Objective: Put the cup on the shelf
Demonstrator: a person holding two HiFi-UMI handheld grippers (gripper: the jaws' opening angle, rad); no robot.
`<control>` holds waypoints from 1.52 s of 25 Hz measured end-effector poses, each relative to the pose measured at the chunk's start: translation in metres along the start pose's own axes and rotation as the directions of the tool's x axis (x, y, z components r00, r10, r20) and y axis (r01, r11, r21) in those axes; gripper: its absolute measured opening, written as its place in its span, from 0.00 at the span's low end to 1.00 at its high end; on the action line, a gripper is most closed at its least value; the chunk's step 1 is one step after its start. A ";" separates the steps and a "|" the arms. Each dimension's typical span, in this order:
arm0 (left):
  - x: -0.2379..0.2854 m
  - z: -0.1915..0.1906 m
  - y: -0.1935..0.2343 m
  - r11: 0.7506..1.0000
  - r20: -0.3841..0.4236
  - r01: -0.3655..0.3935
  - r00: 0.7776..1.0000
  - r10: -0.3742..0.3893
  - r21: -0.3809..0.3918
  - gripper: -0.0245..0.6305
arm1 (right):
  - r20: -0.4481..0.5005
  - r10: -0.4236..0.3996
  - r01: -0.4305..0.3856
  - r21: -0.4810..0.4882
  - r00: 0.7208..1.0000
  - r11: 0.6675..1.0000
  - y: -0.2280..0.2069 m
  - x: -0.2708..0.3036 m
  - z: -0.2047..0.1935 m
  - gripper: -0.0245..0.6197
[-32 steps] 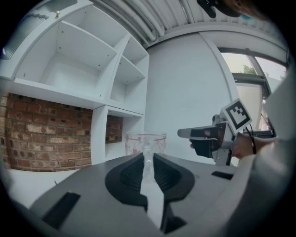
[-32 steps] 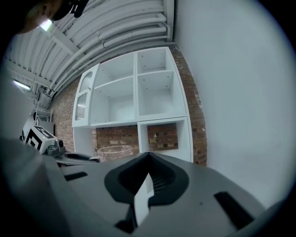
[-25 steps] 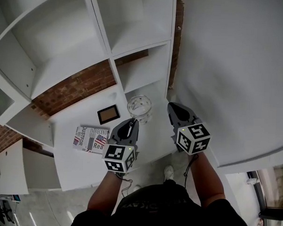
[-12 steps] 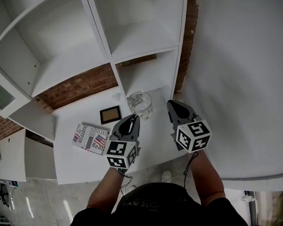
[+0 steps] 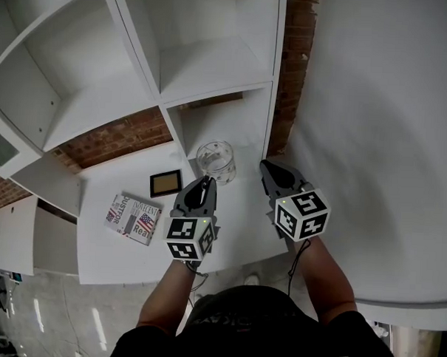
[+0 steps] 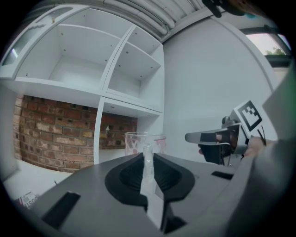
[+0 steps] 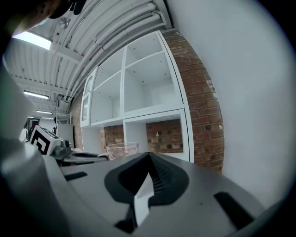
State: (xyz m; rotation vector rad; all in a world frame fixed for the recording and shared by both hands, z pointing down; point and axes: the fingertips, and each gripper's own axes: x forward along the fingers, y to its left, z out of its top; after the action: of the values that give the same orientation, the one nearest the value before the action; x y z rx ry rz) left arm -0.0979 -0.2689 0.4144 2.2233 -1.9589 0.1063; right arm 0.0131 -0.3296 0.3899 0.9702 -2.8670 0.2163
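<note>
A clear glass cup [image 5: 215, 160] is over the white counter [image 5: 124, 251], just in front of the shelf's lower right compartment [image 5: 226, 121]. My left gripper [image 5: 203, 183] is shut on the cup's glass handle [image 6: 147, 159], which shows upright between the jaws, with the cup's body [image 6: 143, 142] beyond them. Whether the cup rests on the counter or hangs above it I cannot tell. My right gripper [image 5: 267, 168] is to the right of the cup, shut and holding nothing. The right gripper [image 7: 149, 156] view has the cup [image 7: 122, 150] at its left.
The white shelf unit [image 5: 161, 75] has open compartments above and to the left. A small framed picture [image 5: 166, 183] and a magazine [image 5: 133, 218] lie on the counter left of the cup. A brick strip [image 5: 291, 59] and a white wall [image 5: 373, 143] stand to the right.
Both grippers and the cup have shifted a little up and left in the head view, toward the shelf's lower right compartment. The grip on the handle is unchanged.
</note>
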 end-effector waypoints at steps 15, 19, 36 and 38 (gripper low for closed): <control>0.037 0.003 -0.009 0.995 0.004 -0.102 0.995 0.102 0.005 0.09 | 0.011 0.062 -0.062 0.053 0.998 0.997 -0.028 0.008 -0.001 0.04; 0.049 0.003 0.001 0.993 0.007 -0.114 0.993 0.114 0.012 0.09 | 0.013 0.063 -0.063 0.052 0.998 0.997 -0.032 0.021 -0.001 0.04; 0.120 -0.011 0.055 0.989 -0.012 -0.148 0.989 0.147 -0.005 0.09 | -0.035 0.046 -0.044 0.046 0.998 0.998 -0.052 0.091 -0.011 0.04; 0.127 -0.013 0.060 0.988 -0.018 -0.155 0.988 0.155 -0.007 0.09 | -0.049 0.045 -0.042 0.055 0.998 0.998 -0.055 0.098 -0.016 0.04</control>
State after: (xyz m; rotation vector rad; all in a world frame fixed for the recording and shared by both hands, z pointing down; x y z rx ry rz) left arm -0.1402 -0.3979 0.4537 2.0557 -2.1169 0.1369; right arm -0.0297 -0.4283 0.4254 0.8988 -2.8522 0.3185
